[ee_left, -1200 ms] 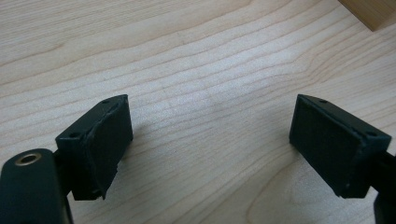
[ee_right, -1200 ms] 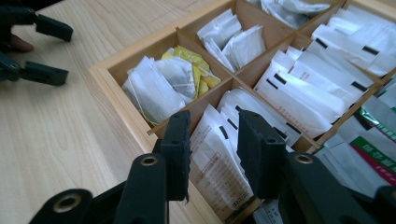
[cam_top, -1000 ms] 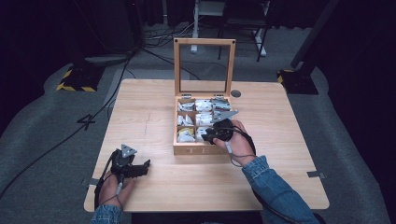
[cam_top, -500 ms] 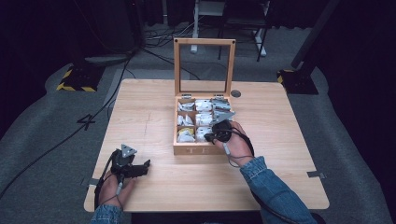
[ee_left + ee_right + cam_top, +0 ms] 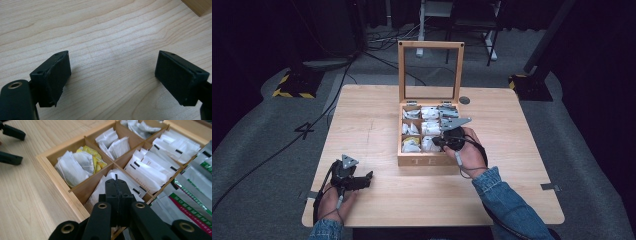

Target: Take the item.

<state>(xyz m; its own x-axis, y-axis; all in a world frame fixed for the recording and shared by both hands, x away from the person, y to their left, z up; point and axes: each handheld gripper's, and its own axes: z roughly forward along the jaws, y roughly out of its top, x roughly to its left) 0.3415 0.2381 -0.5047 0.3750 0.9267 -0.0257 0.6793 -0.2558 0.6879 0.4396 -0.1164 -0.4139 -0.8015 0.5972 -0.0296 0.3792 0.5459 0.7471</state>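
- While the wooden tea box (image 5: 430,131) stands near the middle of the table (image 5: 372,120), its glass-paned lid (image 5: 430,70) is raised upright at the far edge.
- Inside, the box is split into compartments, and the right gripper view shows them packed with tea bags: white sachets with a yellow one (image 5: 91,152) in the near-left cell, white packets with black marks (image 5: 147,166) in the middle, and silver packets with green and red bands (image 5: 195,192) at the right.
- Held in the person's right hand (image 5: 469,150), the right gripper (image 5: 117,192) sits over the box's near-right part, just above the front middle compartment.
- Its jaws are pressed together with no gap; whether a thin packet edge is pinched between them cannot be told, since the jaw tips hide what lies under them.
- White packets (image 5: 110,177) lie directly beneath those closed jaws.
- At the table's near-left corner, well apart from the box, the left gripper (image 5: 364,178) rests low over bare wood, held in the left hand (image 5: 334,200).
- In the left gripper view its jaws stand wide apart with nothing between them, just tabletop, and a corner of the box (image 5: 197,6) shows at the top right.
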